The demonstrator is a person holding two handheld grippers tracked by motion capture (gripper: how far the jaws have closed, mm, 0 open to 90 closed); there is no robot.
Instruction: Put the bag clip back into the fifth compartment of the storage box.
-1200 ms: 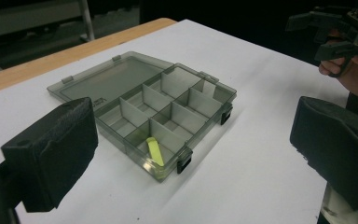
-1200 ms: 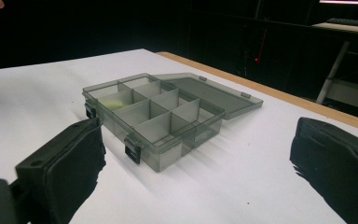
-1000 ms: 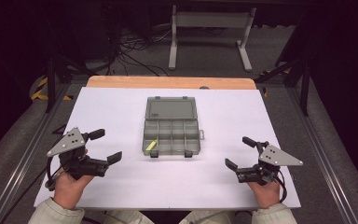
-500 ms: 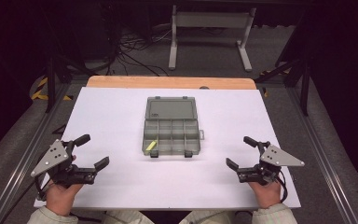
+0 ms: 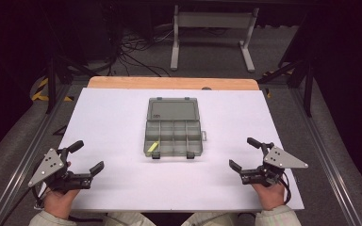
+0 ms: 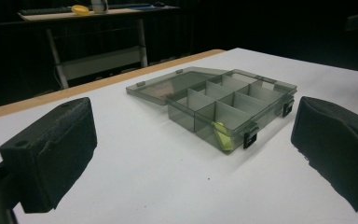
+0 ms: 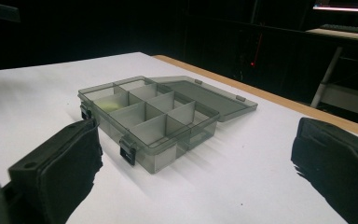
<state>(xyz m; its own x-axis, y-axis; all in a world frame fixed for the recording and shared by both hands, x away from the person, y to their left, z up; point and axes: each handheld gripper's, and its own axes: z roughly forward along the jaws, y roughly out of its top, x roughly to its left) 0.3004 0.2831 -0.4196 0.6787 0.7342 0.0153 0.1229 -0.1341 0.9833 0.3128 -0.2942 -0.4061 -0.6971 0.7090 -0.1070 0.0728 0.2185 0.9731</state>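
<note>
No legible writing is seen on the compartment box point(image 5: 174, 133), which lies open mid-table with a yellow piece point(image 5: 153, 146) in its near-left cell. The left gripper point(image 5: 86, 157) has been drawn back to the table's near-left corner; the right gripper point(image 5: 244, 153) is unmoved — both jaws spread, empty.

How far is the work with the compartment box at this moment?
Done: the compartment box lies with its lid open flat, and one yellow piece sits in its near-left compartment. In hand: nothing; the left hand-held gripper and right hand-held gripper are open, apart from the box. Left: the other compartments look empty.
</note>
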